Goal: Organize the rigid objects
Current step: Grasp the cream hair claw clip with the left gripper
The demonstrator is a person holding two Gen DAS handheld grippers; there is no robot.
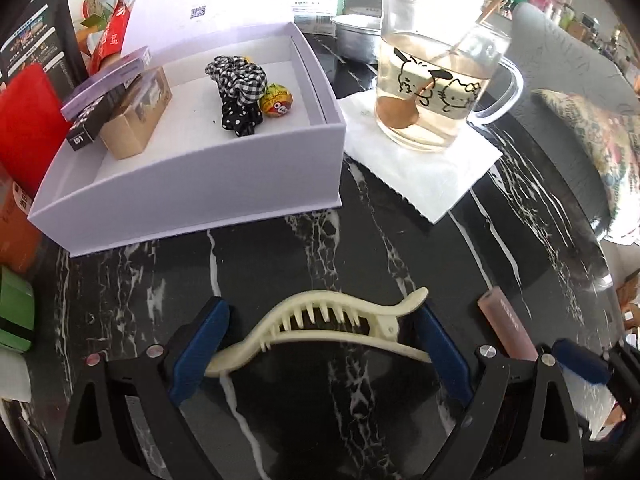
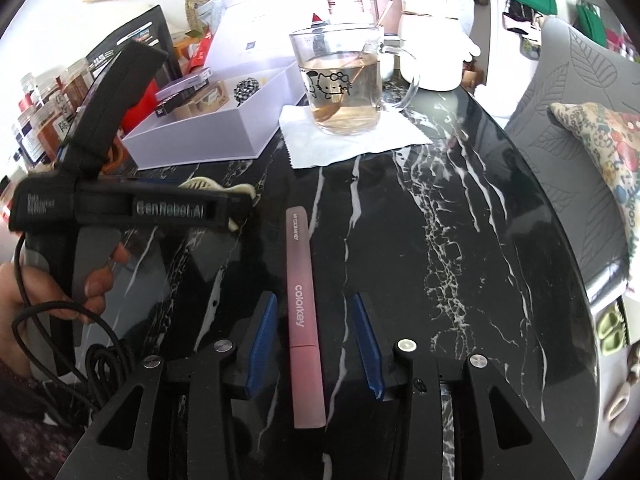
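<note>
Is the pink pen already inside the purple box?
No, the pink pen lies on the black marble table between the right gripper's open jaws, apart from the purple box.

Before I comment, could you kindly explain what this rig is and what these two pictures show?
No robot here: a person holds hand-held tongs in each hand, each with a fisheye camera looking along its fingers. The left-wrist view shows the left tongs around a cream hair clip on the black marble table; whether they press it I cannot tell. The right-wrist view shows the right tongs open, a pink tube lying loose between them, and the left hand gripping its handle. Beyond stand a lilac box and a glass mug on a napkin.
</note>
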